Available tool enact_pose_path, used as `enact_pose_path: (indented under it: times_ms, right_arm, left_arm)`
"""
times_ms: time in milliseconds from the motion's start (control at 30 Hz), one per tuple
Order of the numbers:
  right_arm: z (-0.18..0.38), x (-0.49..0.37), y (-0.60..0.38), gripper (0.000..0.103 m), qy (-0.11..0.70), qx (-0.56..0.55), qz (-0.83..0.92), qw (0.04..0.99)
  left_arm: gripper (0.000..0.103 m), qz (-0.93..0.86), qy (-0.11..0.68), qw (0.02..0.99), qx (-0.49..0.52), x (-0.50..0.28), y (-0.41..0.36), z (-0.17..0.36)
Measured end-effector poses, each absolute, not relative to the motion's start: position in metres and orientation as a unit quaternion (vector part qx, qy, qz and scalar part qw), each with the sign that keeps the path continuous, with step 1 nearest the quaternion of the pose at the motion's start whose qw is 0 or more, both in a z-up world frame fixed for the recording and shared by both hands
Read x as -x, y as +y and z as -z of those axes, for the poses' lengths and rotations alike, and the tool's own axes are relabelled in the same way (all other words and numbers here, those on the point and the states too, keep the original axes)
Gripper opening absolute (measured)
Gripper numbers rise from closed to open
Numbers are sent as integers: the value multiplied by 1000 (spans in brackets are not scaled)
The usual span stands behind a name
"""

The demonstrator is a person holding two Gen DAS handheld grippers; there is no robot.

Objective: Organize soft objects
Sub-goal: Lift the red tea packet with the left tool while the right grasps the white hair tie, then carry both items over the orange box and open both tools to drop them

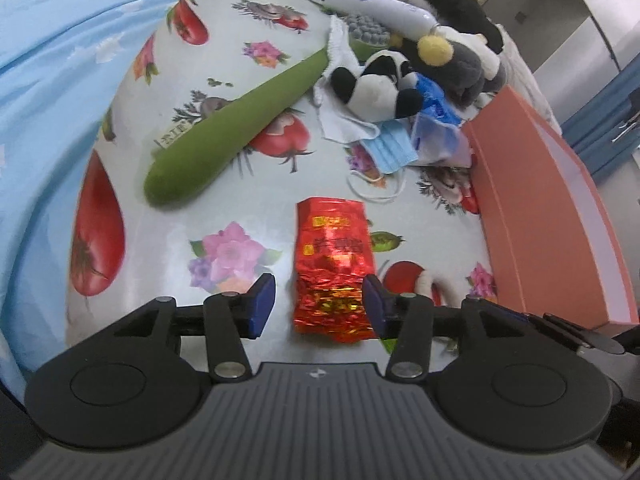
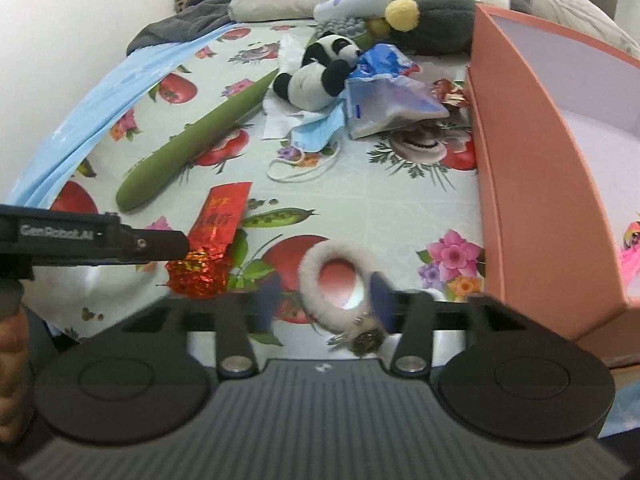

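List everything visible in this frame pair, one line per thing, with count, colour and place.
Foil packet: 1, red and gold, between the left gripper's open pads.
Fluffy ring: 1, whitish, metal charm attached, at the right gripper.
Long plush: 1, green, lying diagonally.
Panda plush: 1, black and white, in the far pile.
Face mask: 1, blue, below the panda.
Plastic bag: 1, blue and clear, beside the panda.
Box: 1, salmon, right side.
Tablecloth: 1, fruit-and-flower print.
Left gripper: black, open.
Right gripper: black, open.
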State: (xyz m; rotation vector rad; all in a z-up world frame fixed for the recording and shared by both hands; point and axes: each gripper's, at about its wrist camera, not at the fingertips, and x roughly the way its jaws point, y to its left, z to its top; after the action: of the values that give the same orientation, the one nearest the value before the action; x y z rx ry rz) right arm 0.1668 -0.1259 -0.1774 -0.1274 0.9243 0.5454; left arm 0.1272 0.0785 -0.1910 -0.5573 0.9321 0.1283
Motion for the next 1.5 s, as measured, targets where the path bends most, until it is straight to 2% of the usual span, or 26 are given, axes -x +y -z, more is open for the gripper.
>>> enact_pose_path:
  times_ms: [100, 133, 533, 600, 633, 700, 767, 1267, 1500]
  right_arm:
    - [181, -168, -126, 61, 442, 67, -258, 856]
    - [182, -168, -126, 61, 444, 69, -259, 855]
    - [200, -172, -118, 59, 434, 109, -262, 855]
    - [199, -171, -117, 45, 427, 119, -265, 856]
    - [199, -171, -117, 40, 427, 120, -268, 855]
    - [198, -171, -116, 21, 427, 121, -271, 854]
    - [196, -170, -115, 19, 424, 128, -269, 855]
    - [119, -156, -129, 17, 391, 76, -245, 884]
    - [72, -130, -138, 17, 340, 75, -237, 907]
  left_arm:
    - [63, -64, 450, 854, 254, -132, 70, 193]
    - [69, -65, 452, 854, 250, -134, 67, 195]
    - [69, -77, 455, 869, 176, -146, 38, 204]
    - [66, -79, 457, 872, 159, -147, 33, 205]
    - [60, -79, 456, 873, 155, -147, 32, 205]
    - [57, -77, 456, 874, 148, -147, 30, 204]
    - [56, -72, 454, 876, 147, -146, 29, 204]
    - [56, -23, 404, 900, 164, -130, 30, 129]
    - [56, -1, 386, 907, 169, -112, 25, 86]
